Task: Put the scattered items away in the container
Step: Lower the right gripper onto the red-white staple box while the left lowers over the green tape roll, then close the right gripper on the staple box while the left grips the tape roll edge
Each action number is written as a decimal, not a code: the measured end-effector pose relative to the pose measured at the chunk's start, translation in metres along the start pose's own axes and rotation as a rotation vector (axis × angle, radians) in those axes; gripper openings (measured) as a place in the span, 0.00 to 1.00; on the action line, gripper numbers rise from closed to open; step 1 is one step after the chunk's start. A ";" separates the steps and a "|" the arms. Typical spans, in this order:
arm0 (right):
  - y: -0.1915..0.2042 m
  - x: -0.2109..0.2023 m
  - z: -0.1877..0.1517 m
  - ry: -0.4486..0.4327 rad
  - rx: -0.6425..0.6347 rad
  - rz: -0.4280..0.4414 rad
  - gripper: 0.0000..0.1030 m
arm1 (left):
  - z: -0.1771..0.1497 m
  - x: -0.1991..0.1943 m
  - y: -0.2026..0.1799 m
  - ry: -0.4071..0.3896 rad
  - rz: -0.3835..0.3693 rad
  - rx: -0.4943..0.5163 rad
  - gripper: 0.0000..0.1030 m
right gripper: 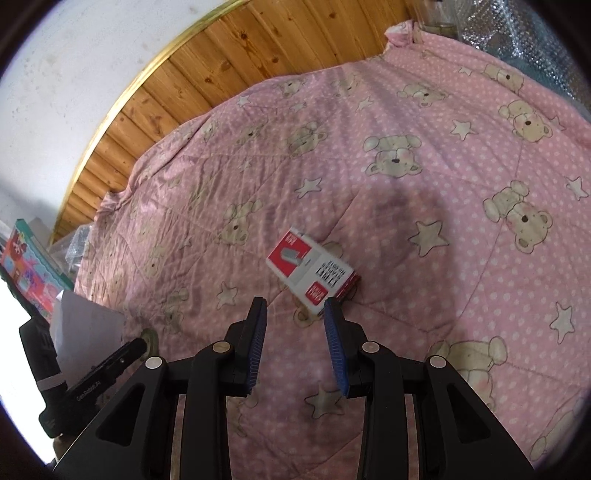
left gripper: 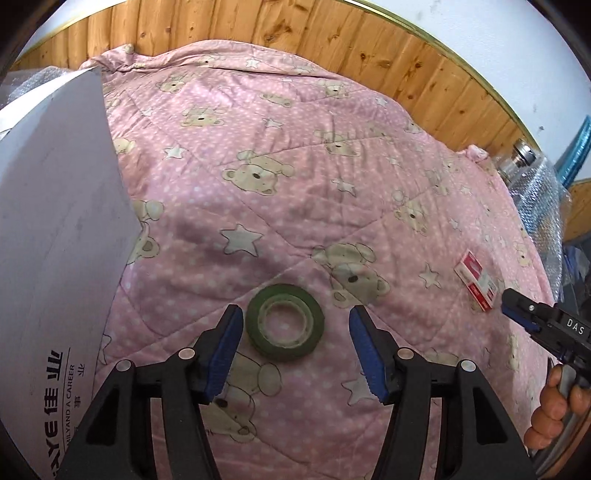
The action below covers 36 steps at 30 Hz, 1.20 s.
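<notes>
A green roll of tape (left gripper: 285,322) lies flat on the pink bear-print quilt (left gripper: 295,166). My left gripper (left gripper: 295,317) is open, its blue pads on either side of the roll and not touching it. A red and white small box (right gripper: 313,272) lies on the quilt (right gripper: 406,147) just beyond my right gripper (right gripper: 295,308), which is open; its right fingertip (right gripper: 330,306) is close to the box's near corner. The same box (left gripper: 476,280) shows at the right in the left wrist view, next to the right gripper's tip (left gripper: 511,301). A white cardboard box (left gripper: 55,240) stands at the left.
A wooden panel wall (left gripper: 295,33) runs behind the bed. Bubble wrap and a metal-capped bottle (left gripper: 517,162) sit at the right edge. A colourful book (right gripper: 26,269) stands off the bed's left. A person's hand (left gripper: 554,406) holds the right gripper.
</notes>
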State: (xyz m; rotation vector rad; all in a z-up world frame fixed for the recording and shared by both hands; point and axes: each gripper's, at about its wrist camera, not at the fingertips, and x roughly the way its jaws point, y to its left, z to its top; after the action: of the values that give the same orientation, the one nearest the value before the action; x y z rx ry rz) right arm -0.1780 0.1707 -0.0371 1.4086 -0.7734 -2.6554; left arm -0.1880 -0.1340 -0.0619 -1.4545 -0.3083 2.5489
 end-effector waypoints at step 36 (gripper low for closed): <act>0.066 0.062 -0.023 0.086 -0.328 -0.008 0.22 | -0.002 0.008 0.004 -0.019 -0.004 -0.004 0.41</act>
State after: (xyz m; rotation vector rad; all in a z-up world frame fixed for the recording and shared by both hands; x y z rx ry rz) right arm -0.2089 0.0874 -0.0666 1.4241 -0.3054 -2.5552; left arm -0.1905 -0.1359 -0.0713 -1.4304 -0.3192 2.5624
